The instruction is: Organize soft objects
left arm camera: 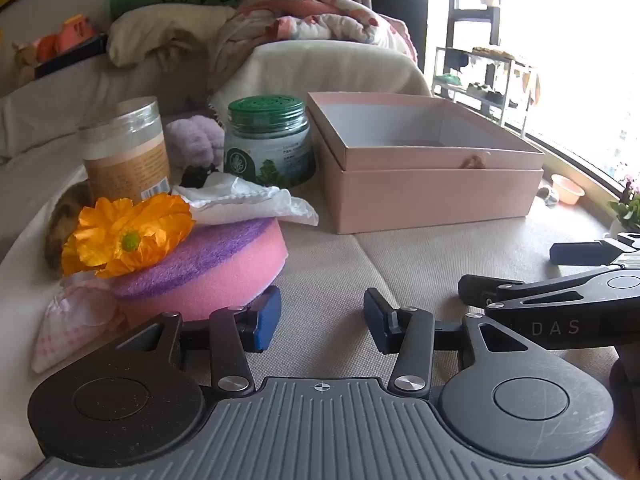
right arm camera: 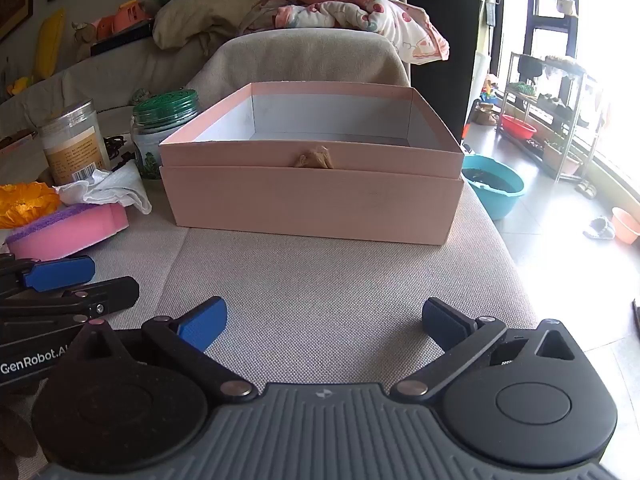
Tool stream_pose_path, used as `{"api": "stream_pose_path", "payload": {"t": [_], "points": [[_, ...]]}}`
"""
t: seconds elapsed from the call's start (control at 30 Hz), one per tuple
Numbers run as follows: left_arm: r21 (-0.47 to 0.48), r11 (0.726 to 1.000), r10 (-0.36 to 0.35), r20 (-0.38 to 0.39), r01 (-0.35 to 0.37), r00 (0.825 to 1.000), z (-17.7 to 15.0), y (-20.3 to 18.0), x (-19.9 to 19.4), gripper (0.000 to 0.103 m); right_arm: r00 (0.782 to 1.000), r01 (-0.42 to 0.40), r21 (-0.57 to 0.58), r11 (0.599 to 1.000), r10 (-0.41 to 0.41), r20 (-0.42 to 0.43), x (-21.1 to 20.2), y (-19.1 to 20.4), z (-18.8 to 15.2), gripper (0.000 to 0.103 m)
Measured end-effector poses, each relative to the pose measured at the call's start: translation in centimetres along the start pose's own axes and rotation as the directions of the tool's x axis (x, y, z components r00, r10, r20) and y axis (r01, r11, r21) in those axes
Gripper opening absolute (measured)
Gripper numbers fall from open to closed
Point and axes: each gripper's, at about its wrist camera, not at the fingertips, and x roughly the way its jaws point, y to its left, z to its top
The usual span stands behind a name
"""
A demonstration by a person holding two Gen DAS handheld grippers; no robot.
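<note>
My left gripper [left arm camera: 322,316] has its jaws parted with nothing between them, low over the sofa cushion [left arm camera: 400,264] at the bottom centre of its frame. The pink sponge [left arm camera: 224,264] lies just ahead and to the left, its near edge almost at my left finger; I can't quite tell whether they touch. An orange flower [left arm camera: 124,236] rests on the sponge's purple top, and a white cloth [left arm camera: 248,200] overlaps its far edge. The sponge's long axis runs lower left to upper right, towards the pink box [left arm camera: 432,184], which sits open-topped in the right middle.

My right gripper [right arm camera: 324,320] is also spread wide and empty, facing the box straight on, with the sponge far off at the left edge of its frame. So the left gripper is the nearer one; I judge a short swing left would get it around the sponge.
</note>
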Motion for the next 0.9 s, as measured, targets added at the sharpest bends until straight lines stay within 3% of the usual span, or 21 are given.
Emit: {"api": "stream_pose_path", "payload": {"t": [0.9], "points": [[-0.005, 1.0, -0.003, 0.001, 0.003, 1.0, 0.01, 0.24, -0.05, 0.051, 1.0, 0.001, -0.001, 1.0, -0.001, -0.001, -0.01, 0.02, -0.01, 0.103]]}}
